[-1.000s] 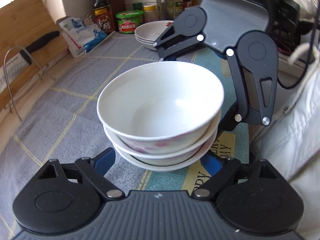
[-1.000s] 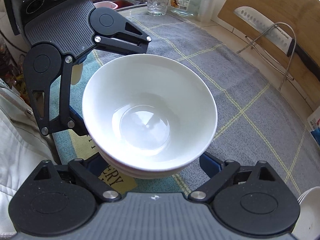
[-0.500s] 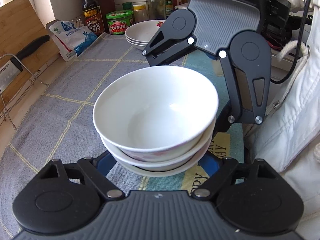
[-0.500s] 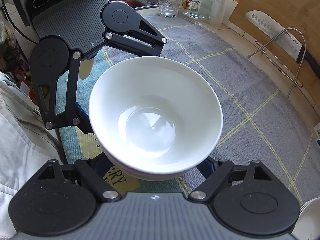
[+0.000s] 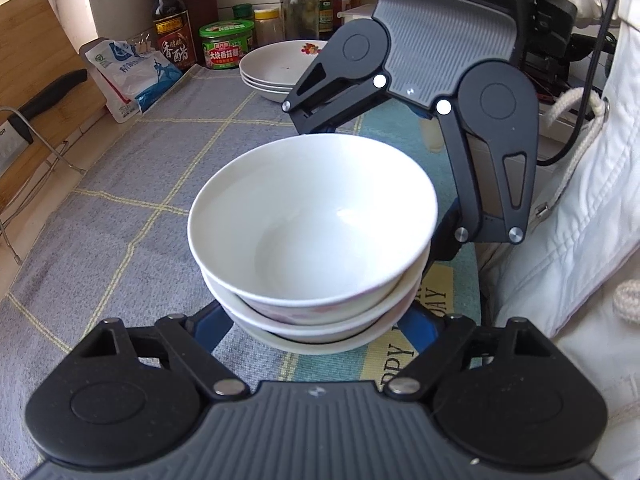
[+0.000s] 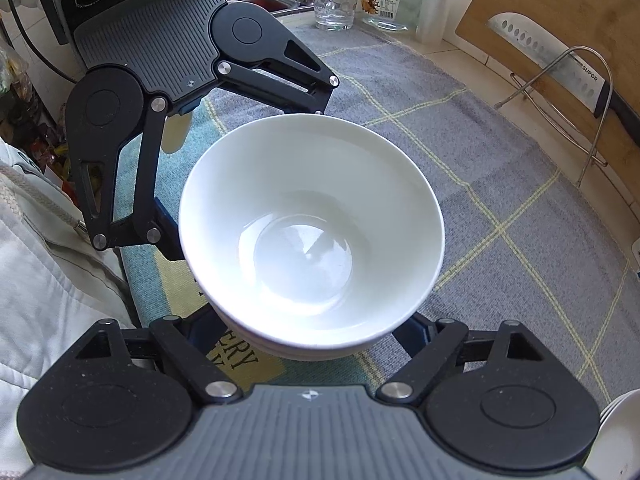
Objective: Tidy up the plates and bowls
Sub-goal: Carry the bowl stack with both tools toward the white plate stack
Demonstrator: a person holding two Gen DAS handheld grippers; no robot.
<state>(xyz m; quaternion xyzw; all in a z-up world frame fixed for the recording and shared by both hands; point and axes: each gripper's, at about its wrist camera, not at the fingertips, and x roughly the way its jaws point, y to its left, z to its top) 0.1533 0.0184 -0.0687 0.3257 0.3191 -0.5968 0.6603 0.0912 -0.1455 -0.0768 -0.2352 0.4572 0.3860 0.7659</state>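
Grippers, left (image 5: 316, 322) and right (image 6: 308, 328), angled steeply down, jaws pressed against bowl stack (image 5: 312, 232) from opposite sides.

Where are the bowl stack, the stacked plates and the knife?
bowl stack (image 5: 312, 236), left wrist view, inside of top bowl.
plates (image 5: 276, 68), left wrist view, inside of top plate.
knife (image 6: 540, 52), right wrist view, blade on the rack.

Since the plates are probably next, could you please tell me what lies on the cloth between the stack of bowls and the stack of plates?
In the left wrist view, only the right claw stands between the stack of bowls and the stack of plates; the grey checked cloth there is bare.
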